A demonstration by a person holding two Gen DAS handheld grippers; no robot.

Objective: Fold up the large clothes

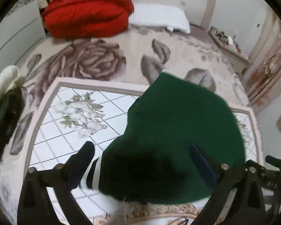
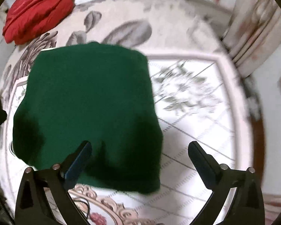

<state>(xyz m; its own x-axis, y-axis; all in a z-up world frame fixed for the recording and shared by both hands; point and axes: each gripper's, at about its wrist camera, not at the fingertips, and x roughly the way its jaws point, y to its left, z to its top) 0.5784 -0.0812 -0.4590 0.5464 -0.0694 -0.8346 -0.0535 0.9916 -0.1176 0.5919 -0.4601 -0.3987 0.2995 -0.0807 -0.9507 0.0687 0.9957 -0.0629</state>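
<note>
Two grippers are out in front of me, and both stand spread wide with nothing between their fingers. My left gripper (image 1: pixel 142 157) hovers over the near end of the green garment (image 1: pixel 178 140), its left finger above the bare mat and its right finger above the cloth. My right gripper (image 2: pixel 140 155) straddles the garment's near right edge, one finger over the fabric, the other over the white quilted mat (image 2: pixel 196 131) beside it.

The garment lies on that mat as a compact, roughly rectangular bundle, so I judge the fold to be well along, with perhaps one tidy-up or a last fold remaining. A white-striped cuff or hem (image 1: pixel 92 172) pokes out at its near left corner in the left view. To do this step well, I would tuck that stray piece under before anything else, then pinch both near corners through all the layers at once, not only the top one, and carry them evenly so the edges meet squarely. Knit fabric like this will likely sag and slide, so a slow, level lift seems wise.

Beyond the mat spreads a bed cover printed with a large grey rose (image 1: pixel 88 60). Farther off sit a folded red quilt (image 1: pixel 88 9) and a white pillow (image 1: pixel 159 18) against the headboard. At the left edge of the left view, some dark and cream clothing (image 1: pixel 5 101) lies in a heap.

No brand, label or readable writing shows anywhere; both views are also somewhat blurred.
</note>
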